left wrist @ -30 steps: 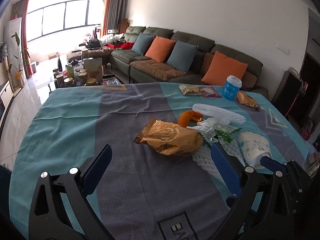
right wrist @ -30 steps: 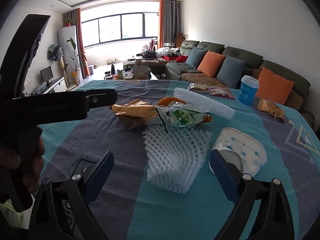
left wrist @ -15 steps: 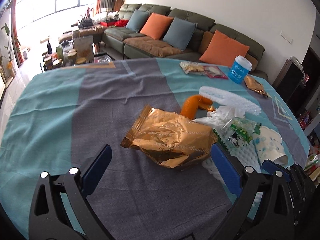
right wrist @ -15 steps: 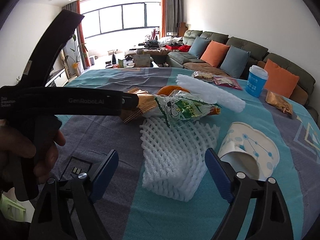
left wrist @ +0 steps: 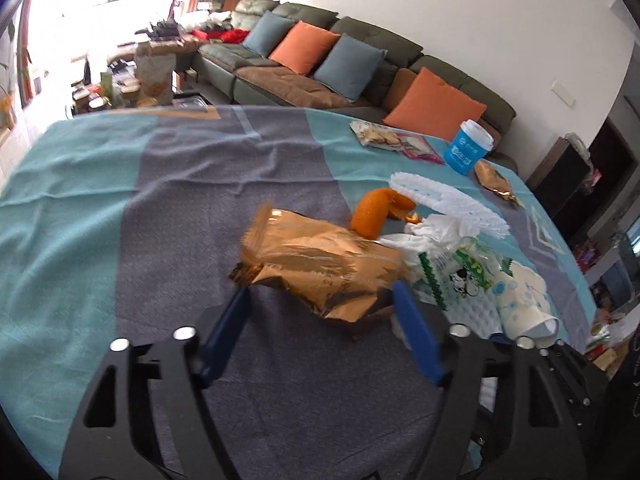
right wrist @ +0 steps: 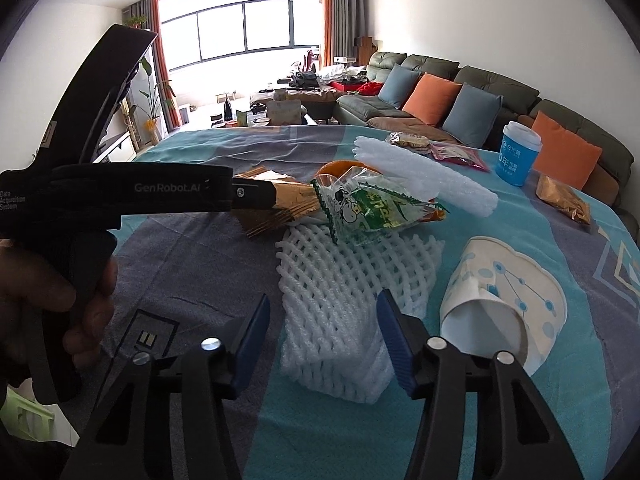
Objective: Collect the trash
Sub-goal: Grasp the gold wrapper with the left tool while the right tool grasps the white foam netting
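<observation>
A: What does the left gripper [left wrist: 322, 300] read on its side?
B: "GenRobot.AI"; its jaws have just been closing around the gold wrapper [left wrist: 320, 270], left of the green packet [right wrist: 370, 208].
A: The right gripper [right wrist: 324, 320]?
B: Closing too, straddling the white foam net [right wrist: 340, 300] beneath that packet, pads apart.

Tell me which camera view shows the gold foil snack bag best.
The left wrist view: the gold foil snack bag lies whole and unobstructed there, just ahead of the left hand-held gripper. In the right wrist view, only its crimped end shows, behind that gripper and the green wrapper.
</observation>
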